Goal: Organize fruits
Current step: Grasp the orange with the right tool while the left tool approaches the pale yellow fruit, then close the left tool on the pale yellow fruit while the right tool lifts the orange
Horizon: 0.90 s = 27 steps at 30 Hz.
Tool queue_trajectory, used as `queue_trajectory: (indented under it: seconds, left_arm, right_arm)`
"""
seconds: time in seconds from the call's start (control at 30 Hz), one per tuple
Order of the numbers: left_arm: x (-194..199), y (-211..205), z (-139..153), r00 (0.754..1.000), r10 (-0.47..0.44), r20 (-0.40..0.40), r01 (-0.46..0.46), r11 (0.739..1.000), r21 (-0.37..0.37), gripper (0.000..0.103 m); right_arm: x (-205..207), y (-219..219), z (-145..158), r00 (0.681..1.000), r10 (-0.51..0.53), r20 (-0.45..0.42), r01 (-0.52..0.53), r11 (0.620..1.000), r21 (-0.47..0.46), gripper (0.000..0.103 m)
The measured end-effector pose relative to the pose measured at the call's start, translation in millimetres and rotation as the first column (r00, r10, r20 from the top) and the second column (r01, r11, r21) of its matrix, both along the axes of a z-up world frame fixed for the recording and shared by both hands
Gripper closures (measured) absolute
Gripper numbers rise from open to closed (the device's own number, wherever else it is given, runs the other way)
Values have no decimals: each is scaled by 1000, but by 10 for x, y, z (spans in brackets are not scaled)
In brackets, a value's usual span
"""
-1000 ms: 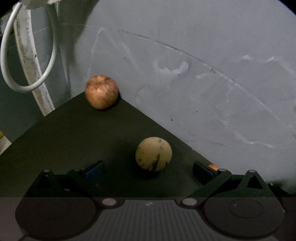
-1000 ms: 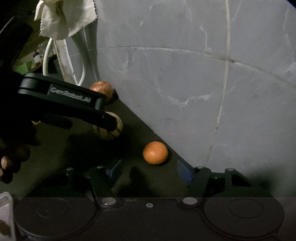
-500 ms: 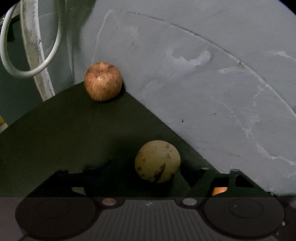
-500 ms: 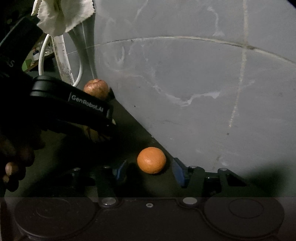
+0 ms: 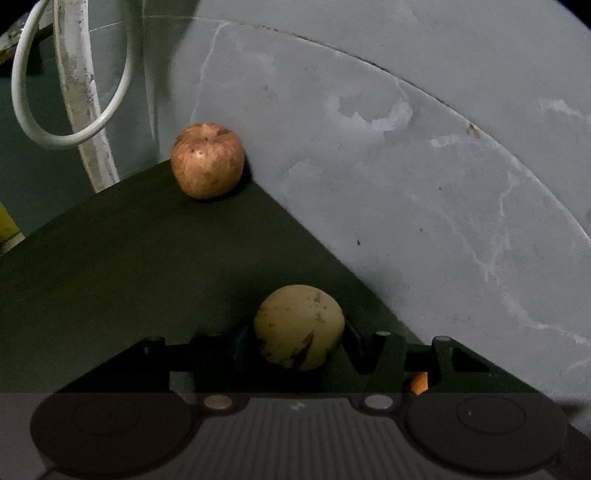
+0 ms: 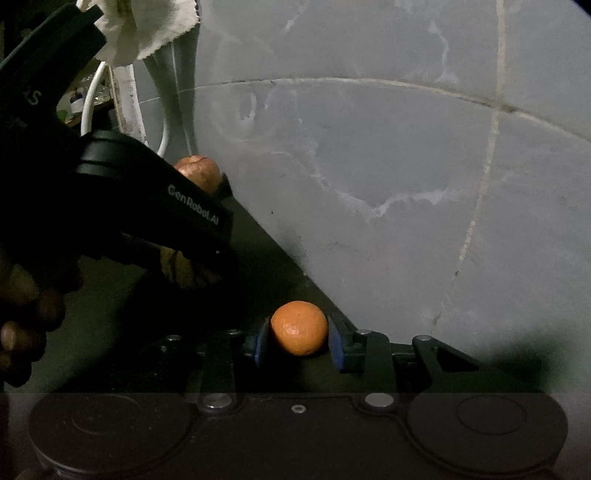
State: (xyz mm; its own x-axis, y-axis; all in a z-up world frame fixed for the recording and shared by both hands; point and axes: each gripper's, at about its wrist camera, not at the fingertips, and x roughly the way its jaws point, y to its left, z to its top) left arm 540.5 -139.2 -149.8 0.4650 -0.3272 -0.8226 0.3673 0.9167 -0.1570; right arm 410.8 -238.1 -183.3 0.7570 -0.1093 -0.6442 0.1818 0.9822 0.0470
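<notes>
A yellow spotted round fruit point(image 5: 299, 326) sits between my left gripper's point(image 5: 295, 341) fingers, which press both its sides. A red apple point(image 5: 207, 159) rests on the dark tabletop point(image 5: 129, 258) against the grey wall, beyond it. In the right wrist view my right gripper point(image 6: 298, 341) has its blue pads point(image 6: 337, 347) tight against an orange point(image 6: 299, 332). The left gripper's black body point(image 6: 147, 206) crosses that view at left, hiding most of the yellow fruit point(image 6: 181, 269) and part of the apple point(image 6: 199, 171).
A grey marbled wall point(image 5: 406, 166) runs along the table's right edge. A white cable loop point(image 5: 74, 122) and a white pipe point(image 5: 81, 110) hang beyond the far corner. A white cloth point(image 6: 147, 26) hangs at upper left in the right wrist view.
Both grippers moved forward and closed: the left around the yellow fruit, the right around the orange. The apple has not moved.
</notes>
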Motion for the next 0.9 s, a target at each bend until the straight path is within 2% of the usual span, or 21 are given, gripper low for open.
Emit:
queue_trajectory:
  seconds: [0.2, 0.5, 0.7, 0.9]
  left_arm:
    - [-238, 109, 172, 1000, -3, 6, 3, 1000, 5, 48]
    - [-625, 438, 711, 997, 21, 77, -17, 999, -52, 48]
    - [-959, 789, 1121, 990, 66, 126, -55, 994, -90, 48]
    - [-1359, 1241, 1372, 980, 122, 156, -106, 988, -107, 48]
  right_arm:
    - [-183, 94, 194, 1000, 19, 14, -18, 1000, -2, 68]
    - [-514, 293, 695, 995, 42, 90, -40, 999, -24, 68]
    - [-804, 565, 1060, 987, 76, 143, -71, 997, -36, 68]
    - [-1127, 920, 1234, 981, 117, 158, -114, 993, -29, 68]
